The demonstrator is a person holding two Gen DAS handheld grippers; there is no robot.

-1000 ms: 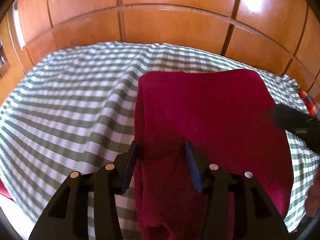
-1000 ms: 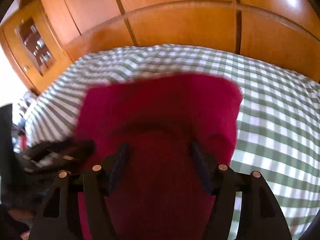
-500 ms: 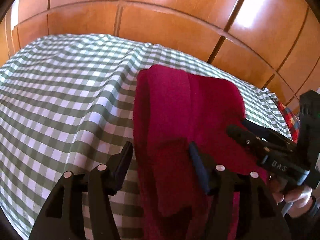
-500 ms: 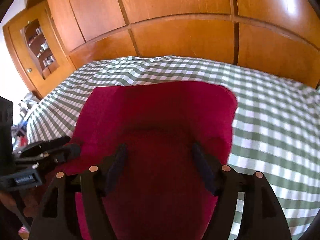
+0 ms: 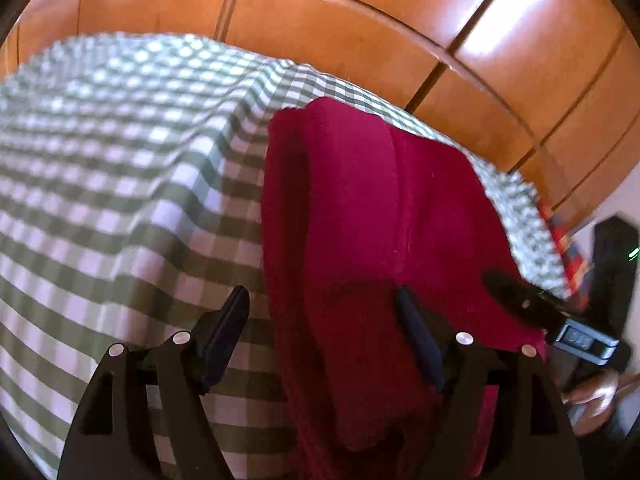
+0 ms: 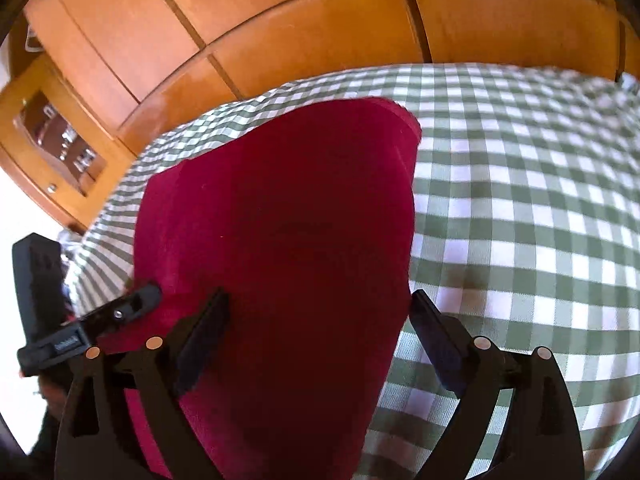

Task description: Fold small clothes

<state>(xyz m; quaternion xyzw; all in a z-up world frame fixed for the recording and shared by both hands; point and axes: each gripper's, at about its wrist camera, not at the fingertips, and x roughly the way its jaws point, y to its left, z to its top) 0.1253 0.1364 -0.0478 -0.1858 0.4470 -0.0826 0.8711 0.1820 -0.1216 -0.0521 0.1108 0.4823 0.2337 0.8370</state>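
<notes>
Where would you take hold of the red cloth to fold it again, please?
Judging by its pose, grip the red cloth at its near end, coming from the near side: it lies flat and lengthwise away across the checked cover, and both open grippers already straddle that end.

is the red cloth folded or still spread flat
Folded. In the left wrist view the red cloth shows stacked layers with a doubled edge along its left side, lying on the checked cover.

A small label on the side of the left gripper and one on the right gripper are too blurred to read.
</notes>
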